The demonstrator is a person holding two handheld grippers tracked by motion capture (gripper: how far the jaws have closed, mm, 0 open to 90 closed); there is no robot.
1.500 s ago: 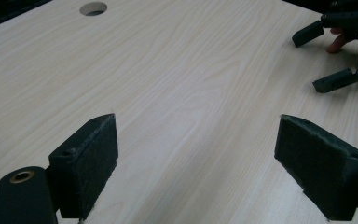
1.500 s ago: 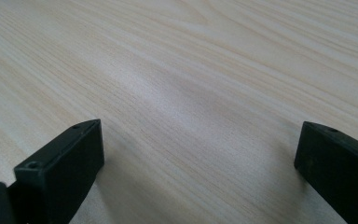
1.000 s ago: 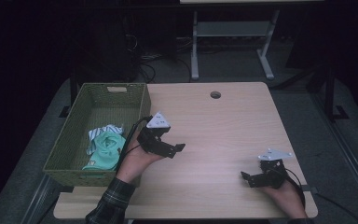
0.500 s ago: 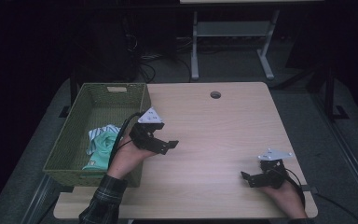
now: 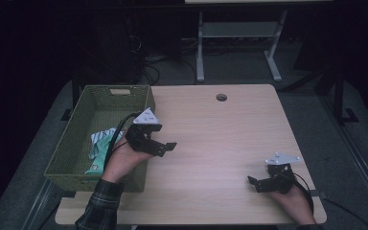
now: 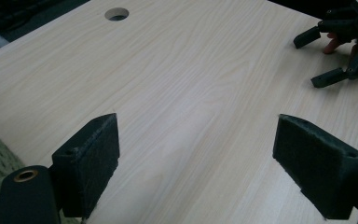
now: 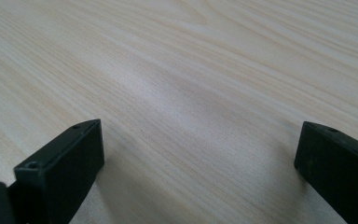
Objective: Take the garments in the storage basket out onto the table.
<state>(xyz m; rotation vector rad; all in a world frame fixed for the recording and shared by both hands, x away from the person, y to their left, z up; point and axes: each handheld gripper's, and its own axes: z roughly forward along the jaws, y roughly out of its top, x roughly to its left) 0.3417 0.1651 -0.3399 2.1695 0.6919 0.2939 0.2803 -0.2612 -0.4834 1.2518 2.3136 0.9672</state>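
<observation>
My left tool [image 5: 165, 143] is wide open, holding nothing, over the light wooden tabletop [image 5: 220, 139] beside the green woven basket [image 5: 76, 143]; my right tool [image 5: 258, 184] is open and empty too. The white-and-teal crumpled cloth [image 5: 100, 146] lies inside the basket, so reaching in I could catch the rim or grab only a loose fold.

Readable text: none could be made out.
Labels, brands, numbers: none legible on any surface.
Signs: none were seen.
</observation>
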